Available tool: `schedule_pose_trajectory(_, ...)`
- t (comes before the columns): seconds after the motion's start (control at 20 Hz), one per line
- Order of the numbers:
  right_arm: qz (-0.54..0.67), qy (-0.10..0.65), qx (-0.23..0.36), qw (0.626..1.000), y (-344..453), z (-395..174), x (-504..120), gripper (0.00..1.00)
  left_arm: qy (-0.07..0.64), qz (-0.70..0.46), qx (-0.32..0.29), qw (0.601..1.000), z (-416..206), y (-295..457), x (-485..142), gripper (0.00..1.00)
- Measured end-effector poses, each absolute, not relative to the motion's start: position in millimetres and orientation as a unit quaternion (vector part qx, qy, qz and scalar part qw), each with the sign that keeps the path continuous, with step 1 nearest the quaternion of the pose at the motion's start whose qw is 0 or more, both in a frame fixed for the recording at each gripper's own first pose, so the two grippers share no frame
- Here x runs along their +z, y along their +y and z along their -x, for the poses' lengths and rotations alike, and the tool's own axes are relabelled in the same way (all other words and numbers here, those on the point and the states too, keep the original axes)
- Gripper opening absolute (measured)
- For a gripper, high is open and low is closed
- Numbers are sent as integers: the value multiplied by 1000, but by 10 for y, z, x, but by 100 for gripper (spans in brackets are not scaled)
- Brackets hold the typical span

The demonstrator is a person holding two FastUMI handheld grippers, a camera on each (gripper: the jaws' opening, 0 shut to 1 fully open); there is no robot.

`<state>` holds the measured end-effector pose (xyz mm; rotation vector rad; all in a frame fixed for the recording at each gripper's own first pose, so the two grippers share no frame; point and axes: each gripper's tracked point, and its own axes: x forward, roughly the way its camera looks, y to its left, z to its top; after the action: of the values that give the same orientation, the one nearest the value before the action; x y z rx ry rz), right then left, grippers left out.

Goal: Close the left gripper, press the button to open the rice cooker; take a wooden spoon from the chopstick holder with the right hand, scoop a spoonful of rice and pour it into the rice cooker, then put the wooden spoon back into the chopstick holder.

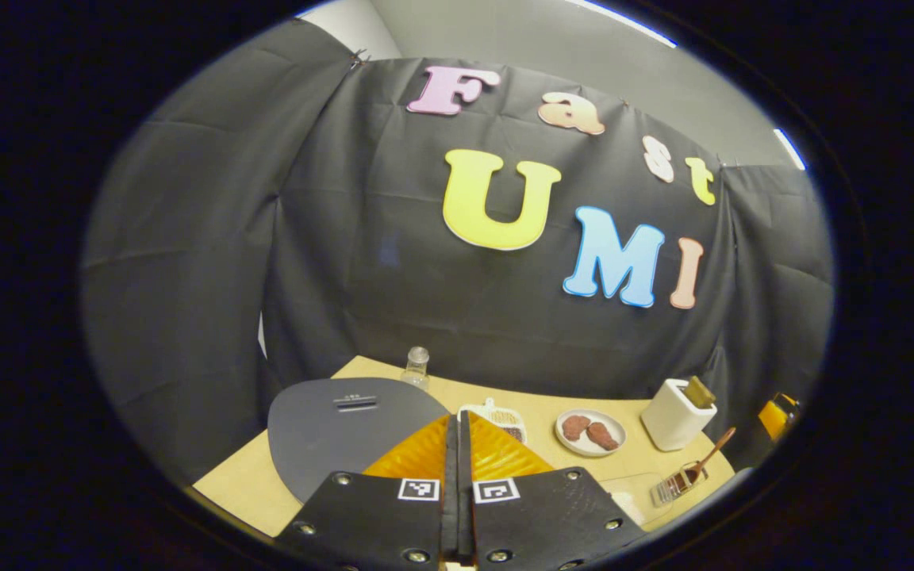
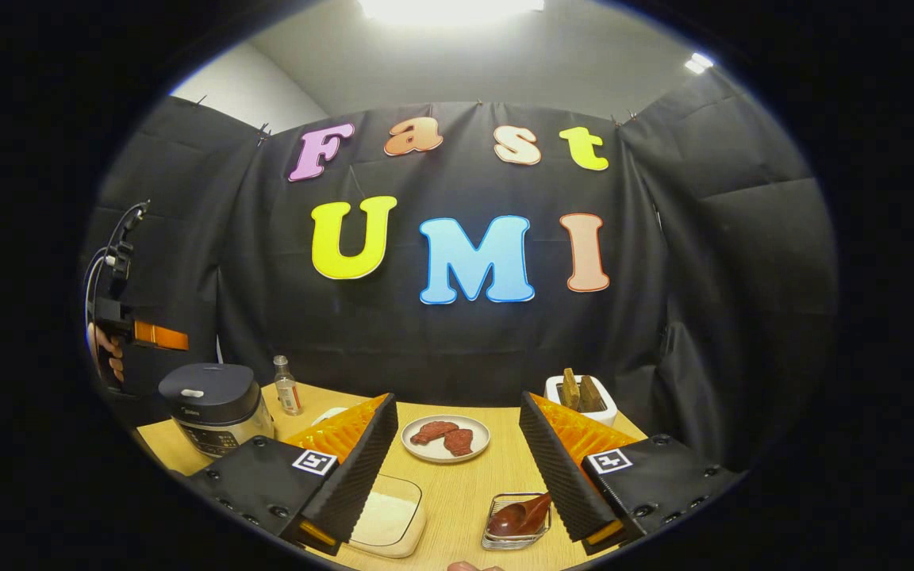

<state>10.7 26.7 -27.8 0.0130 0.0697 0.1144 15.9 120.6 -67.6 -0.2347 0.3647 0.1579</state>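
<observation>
Right gripper view: wooden spoon (image 2: 522,514) lies between open tool (image 2: 457,468) fingers.

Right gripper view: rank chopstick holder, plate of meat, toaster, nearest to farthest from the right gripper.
1. Chopstick holder, with the wooden spoon in it, low between the open fingers of the right gripper, toward the right one.
2. Plate of meat, mid-table, straight ahead.
3. Toaster, back right, by the cloth wall.

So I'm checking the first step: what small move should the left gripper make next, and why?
Probably lower the left gripper onto the rice cooker lid button. Its jaws are already shut and it hangs above the closed lid. The right gripper waits open near the wooden spoon.
</observation>
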Motion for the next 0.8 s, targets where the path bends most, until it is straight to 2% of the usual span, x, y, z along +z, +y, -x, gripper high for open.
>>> schedule_pose_trajectory(0.3, -3, 41, 54, 998, 223, -96, -349, 98, 235, 131, 69, 961, -99, 1255, -1205, 1)
schedule_pose_trajectory(0.7, 9, 51, 62, 997, 285, -107, -419, 99, 273, 127, 75, 951, 19, 1309, -1516, 1)
schedule_pose_trajectory(0.75, 10, 50, 64, 997, 297, -105, -413, 94, 278, 121, 77, 950, 37, 1329, -1532, 1)
schedule_pose_trajectory(0.8, 10, 50, 65, 997, 302, -115, -420, 99, 282, 117, 78, 949, 51, 1342, -1551, 1)
